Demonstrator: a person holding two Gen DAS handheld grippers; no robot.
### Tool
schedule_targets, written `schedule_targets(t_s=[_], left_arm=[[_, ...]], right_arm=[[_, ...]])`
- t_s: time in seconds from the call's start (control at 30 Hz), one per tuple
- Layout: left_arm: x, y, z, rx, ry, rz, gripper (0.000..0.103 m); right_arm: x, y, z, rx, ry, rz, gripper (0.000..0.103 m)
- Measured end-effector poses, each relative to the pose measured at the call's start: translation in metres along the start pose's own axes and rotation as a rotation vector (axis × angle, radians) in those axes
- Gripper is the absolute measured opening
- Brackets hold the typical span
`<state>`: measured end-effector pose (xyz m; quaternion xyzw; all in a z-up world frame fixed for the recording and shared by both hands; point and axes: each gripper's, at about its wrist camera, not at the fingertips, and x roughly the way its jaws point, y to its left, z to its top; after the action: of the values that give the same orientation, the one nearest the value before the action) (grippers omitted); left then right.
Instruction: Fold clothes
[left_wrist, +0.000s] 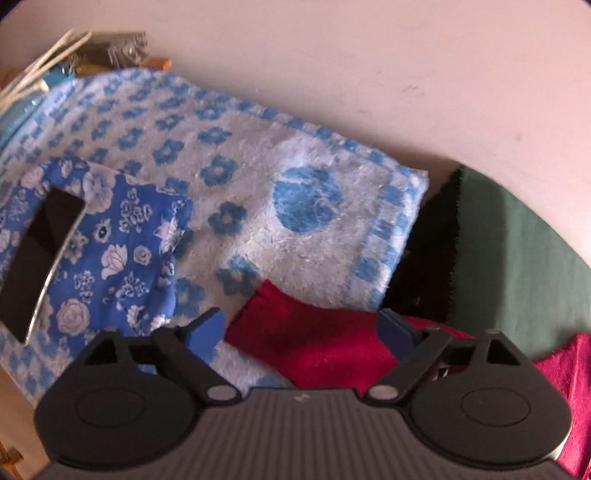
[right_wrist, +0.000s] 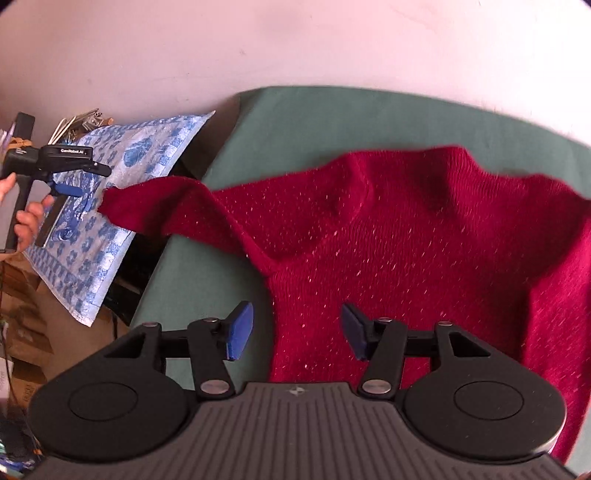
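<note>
At the far left, clutter and cardboard boxes (right_wrist: 22, 291) crowd the floor by a pale plaster wall (right_wrist: 295, 48). A hand (right_wrist: 27, 218) grips the left gripper (right_wrist: 68, 184) there, over a fluffy white towel (left_wrist: 258, 177) patterned with blue flowers and a checked border. On the towel lies a folded blue floral cloth (left_wrist: 110, 251), thin and smooth, with a dark flat rectangle (left_wrist: 37, 254) on top. From its own camera, the left gripper (left_wrist: 303, 332) has its blue pads spread wide, nothing pressed between them; below lies the cuff of a sleeve (left_wrist: 314, 343).

The towel's right edge ends at a dark gap, then a table covered in green cloth (right_wrist: 332, 118), smooth and rounded at the back. The red knitted sweater (right_wrist: 424, 236), flecked with pale lint, lies spread flat on it, one sleeve (right_wrist: 159, 206) reaching left across the gap onto the towel. The right gripper (right_wrist: 295, 332) hovers over the sweater's lower left edge, jaws apart, gripping nothing. Bare green cloth shows behind the collar and left of the body.
</note>
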<state>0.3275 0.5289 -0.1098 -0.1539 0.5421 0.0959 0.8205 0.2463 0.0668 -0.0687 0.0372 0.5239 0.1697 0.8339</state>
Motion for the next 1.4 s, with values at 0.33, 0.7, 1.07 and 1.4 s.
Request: schedule_targets(t_s=[0.33,0.7,1.07,1.4], left_arm=[[0.036,0.003,-0.001,0.004,0.088,-0.073,0.022],[0.025,0.008,0.008,0.018,0.018,-0.035,0.076],[0.011,0.002,-0.009,0.053,-0.098,-0.005,0.000],[-0.124,-0.057,-0.010,0.164,-0.380,-0.237,0.000]], right_arm=[[0.009,-0.025,-0.014,0.117,0.004,0.046,0.056],[0.008,-0.021,-0.033,0.063,-0.010,0.035,0.056],[0.000,-0.028,-0.095,0.135,-0.134,-0.040,0.026],[0.000,-0.035,-0.095,0.142,-0.157,-0.027,0.028]])
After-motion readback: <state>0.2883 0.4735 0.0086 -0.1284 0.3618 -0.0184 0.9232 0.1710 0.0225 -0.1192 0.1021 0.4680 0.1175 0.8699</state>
